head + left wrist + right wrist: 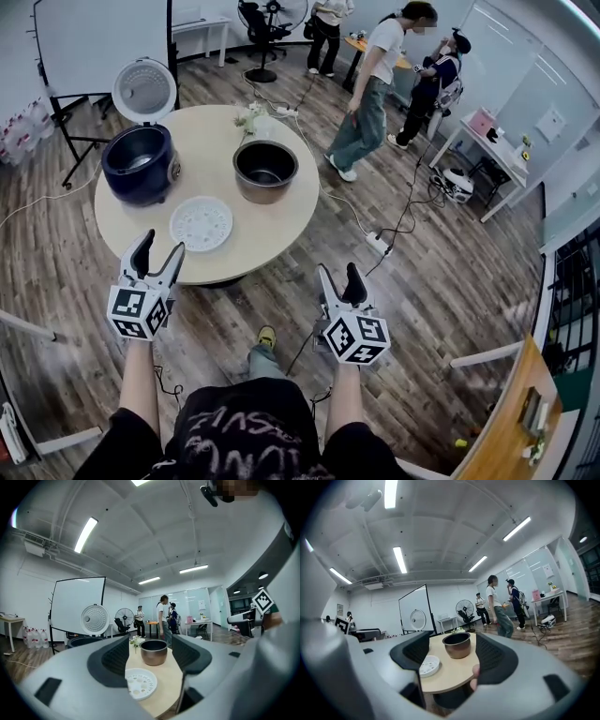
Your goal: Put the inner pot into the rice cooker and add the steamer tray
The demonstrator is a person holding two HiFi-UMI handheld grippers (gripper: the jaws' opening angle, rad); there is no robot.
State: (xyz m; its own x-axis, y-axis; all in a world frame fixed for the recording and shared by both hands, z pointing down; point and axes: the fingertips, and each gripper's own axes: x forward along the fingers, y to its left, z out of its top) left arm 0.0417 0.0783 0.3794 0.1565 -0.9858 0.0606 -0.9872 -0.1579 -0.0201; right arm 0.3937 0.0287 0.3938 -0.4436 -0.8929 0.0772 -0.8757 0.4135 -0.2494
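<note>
On the round wooden table point(208, 150) stands a dark blue rice cooker point(140, 163) at the left, its white lid point(144, 90) raised. The bronze inner pot point(265, 171) point(153, 652) point(457, 645) sits to its right, empty. A white perforated steamer tray point(201, 223) point(141, 683) point(428, 665) lies near the table's front edge. My left gripper point(158, 251) point(151, 656) hovers open just before that edge, close to the tray. Off the table at the front right, my right gripper point(340, 277) point(451, 652) is open too. Neither holds anything.
A small flower bunch point(249, 117) lies at the table's far side. A whiteboard on a stand point(98, 42) is behind the cooker. Several people point(367, 89) stand beyond the table, with cables and a power strip point(378, 243) on the wooden floor.
</note>
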